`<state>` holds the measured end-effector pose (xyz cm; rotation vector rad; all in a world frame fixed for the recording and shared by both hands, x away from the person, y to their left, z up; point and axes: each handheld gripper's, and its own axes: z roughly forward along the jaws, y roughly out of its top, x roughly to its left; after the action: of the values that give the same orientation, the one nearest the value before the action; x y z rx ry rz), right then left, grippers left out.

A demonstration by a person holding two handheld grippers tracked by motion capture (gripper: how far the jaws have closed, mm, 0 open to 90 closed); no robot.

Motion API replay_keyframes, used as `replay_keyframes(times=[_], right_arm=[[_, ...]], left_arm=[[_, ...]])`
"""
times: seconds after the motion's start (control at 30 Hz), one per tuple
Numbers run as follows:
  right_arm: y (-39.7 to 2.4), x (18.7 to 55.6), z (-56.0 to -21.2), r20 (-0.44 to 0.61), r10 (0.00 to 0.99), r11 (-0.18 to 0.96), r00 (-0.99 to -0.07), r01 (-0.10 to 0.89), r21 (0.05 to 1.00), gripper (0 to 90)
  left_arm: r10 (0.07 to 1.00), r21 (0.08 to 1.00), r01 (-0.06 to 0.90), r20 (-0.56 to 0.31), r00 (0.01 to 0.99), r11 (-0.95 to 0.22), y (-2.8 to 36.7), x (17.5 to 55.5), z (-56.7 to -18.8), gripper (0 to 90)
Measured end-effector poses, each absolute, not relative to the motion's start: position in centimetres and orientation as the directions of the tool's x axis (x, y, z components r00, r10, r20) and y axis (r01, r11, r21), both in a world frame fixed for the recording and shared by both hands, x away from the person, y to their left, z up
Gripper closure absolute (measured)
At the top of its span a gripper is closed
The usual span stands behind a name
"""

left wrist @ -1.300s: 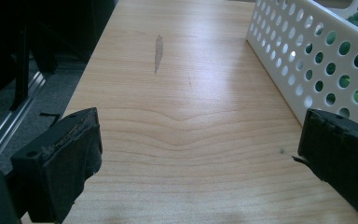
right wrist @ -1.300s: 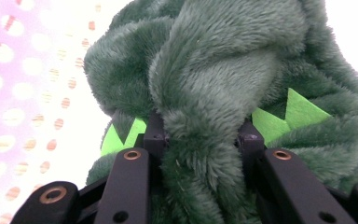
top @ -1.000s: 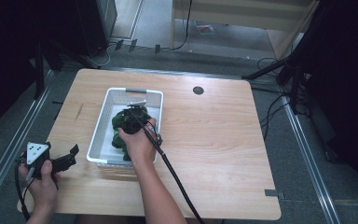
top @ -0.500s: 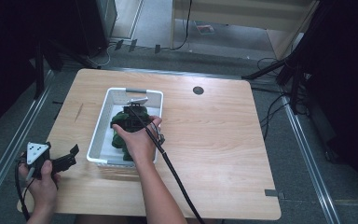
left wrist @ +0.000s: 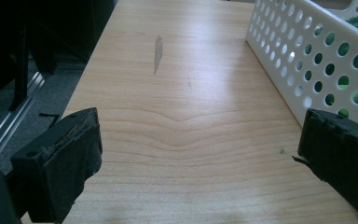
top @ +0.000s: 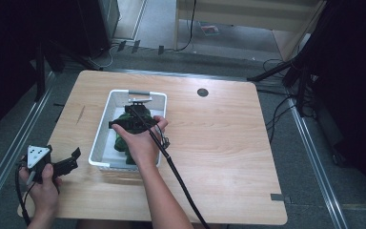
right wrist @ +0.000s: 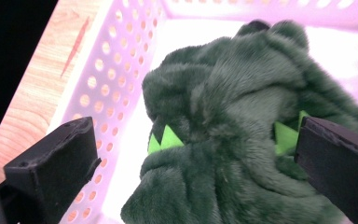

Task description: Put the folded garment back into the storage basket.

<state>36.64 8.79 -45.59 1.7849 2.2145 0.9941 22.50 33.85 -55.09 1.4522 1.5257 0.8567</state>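
A dark green plush toy point(right wrist: 233, 93) with light green spikes lies in a white perforated basket point(top: 102, 129) on the wooden table point(top: 228, 143). My right gripper point(top: 126, 117) hangs just over the plush toy point(top: 121, 143). In the right gripper view, my right gripper point(right wrist: 198, 140) has just been opening; its jaws stand wide on either side of the toy, apart from the fur. My left gripper point(top: 74, 160) rests at the table's near left corner. It is open, with bare wood between the jaws of my left gripper point(left wrist: 200, 135).
The basket wall point(left wrist: 307, 51) runs close along the right of the left gripper. A grey streak point(left wrist: 157, 49) marks the wood ahead. A round black hole point(top: 202, 92) sits at the far middle. The right gripper's cable point(top: 186, 191) trails back over the near edge.
The right gripper's jaws have spread and let go of the plush toy, and the hand has lifted a little above it. The left hand has stayed where it was.
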Motion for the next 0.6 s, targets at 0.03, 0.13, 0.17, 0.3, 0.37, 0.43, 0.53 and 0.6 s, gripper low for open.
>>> replay_keyframes(times=[0.03, 0.13, 0.17, 0.3, 0.37, 0.43, 0.53, 0.6], right_arm=[[8.6, 36.5, -45.4, 0.295, 0.908, 0.083, -0.296, 0.819, 0.567, 0.0], [7.9, 36.2, -44.7, 0.303, 0.902, 0.073, -0.307, 0.800, 0.595, 0.0], [7.7, 36.1, -44.5, 0.309, 0.901, 0.062, -0.306, 0.794, 0.605, 0.0], [6.3, 36.0, -43.9, 0.312, 0.900, 0.037, -0.304, 0.767, 0.641, 0.0], [5.4, 35.9, -43.6, 0.308, 0.901, 0.030, -0.307, 0.751, 0.660, 0.0], [4.7, 35.8, -43.4, 0.307, 0.900, 0.021, -0.308, 0.736, 0.677, 0.1], [3.5, 35.6, -43.1, 0.301, 0.901, 0.013, -0.311, 0.716, 0.698, 0.4], [2.7, 35.5, -42.9, 0.303, 0.903, 0.000, -0.303, 0.707, 0.707, 0.9]], left_arm=[[0.993, 0.903, 0.419, -0.115, 0.025, 0.094, 33.9, 22.5, -55.1, 0.5], [0.993, 0.903, 0.420, -0.115, 0.026, 0.094, 33.9, 22.5, -55.1, 0.5], [0.993, 0.903, 0.420, -0.115, 0.026, 0.093, 33.9, 22.5, -55.1, 0.5], [0.993, 0.903, 0.420, -0.114, 0.025, 0.093, 33.8, 22.5, -55.1, 0.5], [0.993, 0.903, 0.419, -0.114, 0.026, 0.093, 33.8, 22.5, -55.1, 0.5], [0.993, 0.903, 0.420, -0.113, 0.025, 0.092, 33.8, 22.5, -55.1, 0.6], [0.993, 0.903, 0.419, -0.111, 0.027, 0.090, 33.8, 22.5, -55.1, 0.5], [0.994, 0.904, 0.419, -0.109, 0.027, 0.088, 33.8, 22.5, -55.1, 0.5]])
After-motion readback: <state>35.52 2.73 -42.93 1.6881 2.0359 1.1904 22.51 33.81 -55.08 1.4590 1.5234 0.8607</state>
